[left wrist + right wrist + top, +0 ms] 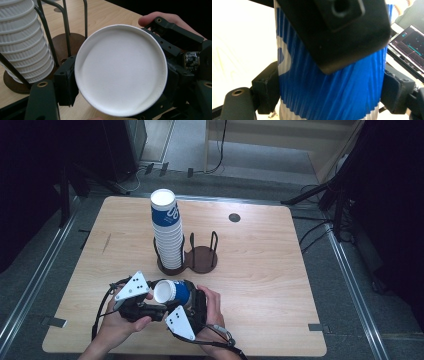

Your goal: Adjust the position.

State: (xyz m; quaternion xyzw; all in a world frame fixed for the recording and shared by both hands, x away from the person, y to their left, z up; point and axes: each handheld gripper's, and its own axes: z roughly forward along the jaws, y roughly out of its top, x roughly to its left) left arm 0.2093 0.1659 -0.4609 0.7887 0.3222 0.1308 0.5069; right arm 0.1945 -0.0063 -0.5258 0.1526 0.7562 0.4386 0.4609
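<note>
Largest first: light wooden surface (260, 265). On it, mid-surface, is a tall stack of blue-and-white ribbed paper cups (167, 237) in one bay of a dark brown two-bay cup holder with wire posts (202, 259); the other bay is empty. Near my edge of the surface, one single blue-and-white ribbed paper cup (172, 291) lies on its side in the air between my two hands.

My left gripper (150, 296) has its jaws pinching that single cup at the base end. My right gripper (192, 301) has its jaws on either side of the blue wall. They look pressed on it, though the close-up is too tight to be sure how firmly.

My read of the step is a hand-over of the cup between the grippers. To do it well:
- keep both hands still
- squeeze lightly, since thin paper dents
- make sure one grip is firm before the other lets go
- keep the cup clear of the stack and the wire posts

View differences:
- The high view gives the layout, with the cup well apart from the holder.
- The left gripper view shows the white round base face-on, with the stack's ribbed rims just behind.
- The right gripper view shows the ribbed blue wall between its pads, my other jaw crossing in front, and a lit screen (409, 45) off to the side.
</note>
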